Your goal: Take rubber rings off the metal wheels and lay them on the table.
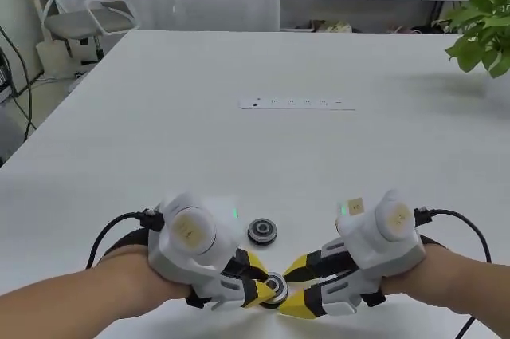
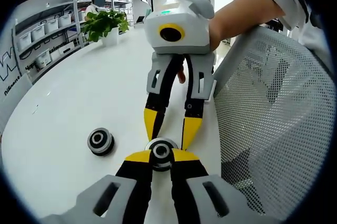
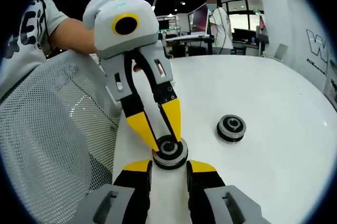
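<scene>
gripped wheel (image 1: 273, 286): sat on the white table (image 1: 239, 155) at the near edge, between the two grippers' yellow tips.
rubber ring (image 3: 169, 163): dark band, still on the gripped wheel's rim; none lay loose on the table.
left gripper (image 2: 161, 156): came at the gripped wheel from the person's left; jaws were narrow and clamped on it, one yellow tip on each side.
right gripper (image 3: 169, 166): came at the gripped wheel from the opposite side, facing the left gripper; jaws were also narrow, tips pressed on the rim on both sides.
second wheel (image 1: 262, 231): stood flat on the table just beyond the gripped wheel, apart from it and from both grippers; its dark outer band was also on.
power strip (image 1: 296, 102): lay flat on the table, well beyond the gripped wheel, near mid-table.
plant (image 1: 482, 32): green leaves far beyond the gripped wheel, toward the table's far right corner.
mesh chair (image 2: 274, 129): grey mesh back just behind the gripped wheel, off the table's near edge, seen in both gripper views.
office chair (image 1: 88, 4): past the table's far left corner, well away from the gripped wheel.
</scene>
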